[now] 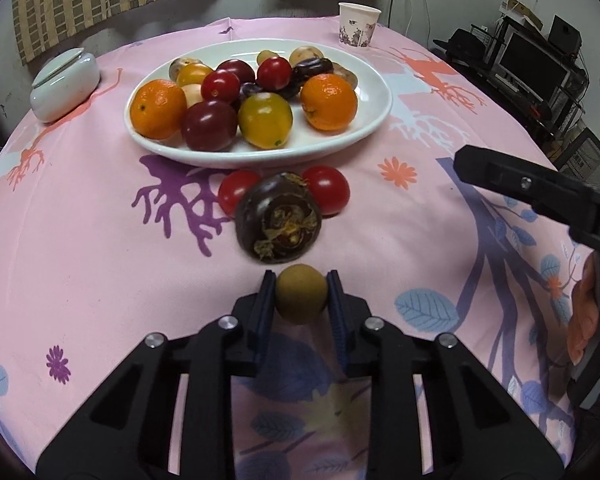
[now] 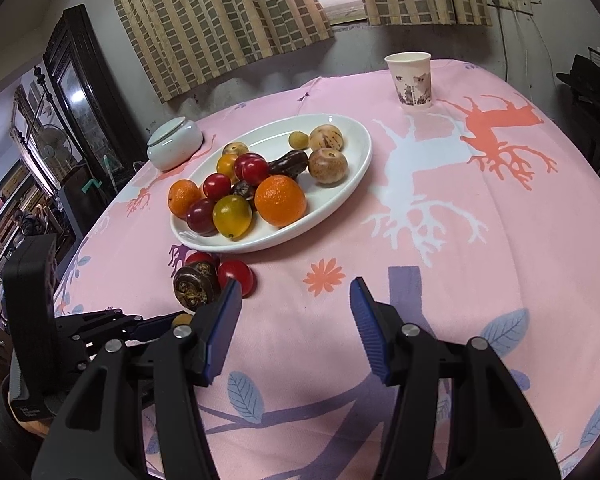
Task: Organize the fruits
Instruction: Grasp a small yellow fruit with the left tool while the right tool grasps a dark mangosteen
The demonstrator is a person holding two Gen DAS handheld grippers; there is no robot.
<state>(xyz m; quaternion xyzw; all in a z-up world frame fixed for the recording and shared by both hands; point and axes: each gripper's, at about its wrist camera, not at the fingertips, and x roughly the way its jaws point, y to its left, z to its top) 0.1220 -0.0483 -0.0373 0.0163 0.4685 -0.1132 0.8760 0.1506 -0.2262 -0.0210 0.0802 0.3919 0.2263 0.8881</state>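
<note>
The left hand-held gripper has its two blue pads pressed on either side of a small round tan fruit, low over the pink patterned cloth of the counter. The fruit is nearly a ball, so it has no clear long axis, and no stem end can be made out on it. In the right wrist view only a sliver of it shows past the right gripper's finger.

Just beyond it lies a dark brown fruit, tipped on its side so that its dried, flaky end faces the left camera. Two red tomatoes sit behind it, one on its left and one on its right; both are partly hidden by it.

Farther back stands a white oval plate, its long axis running left to right in the left wrist view. It holds two oranges, red, dark red and yellow tomatoes, dark dates and pale speckled fruits, piled so that several are half covered.

The right hand-held gripper hangs partly open over bare cloth with nothing between its fingers; in the left view only one black finger enters from the right edge.

A lidded white jar sits left of the plate, and a paper cup stands near the far edge.
</note>
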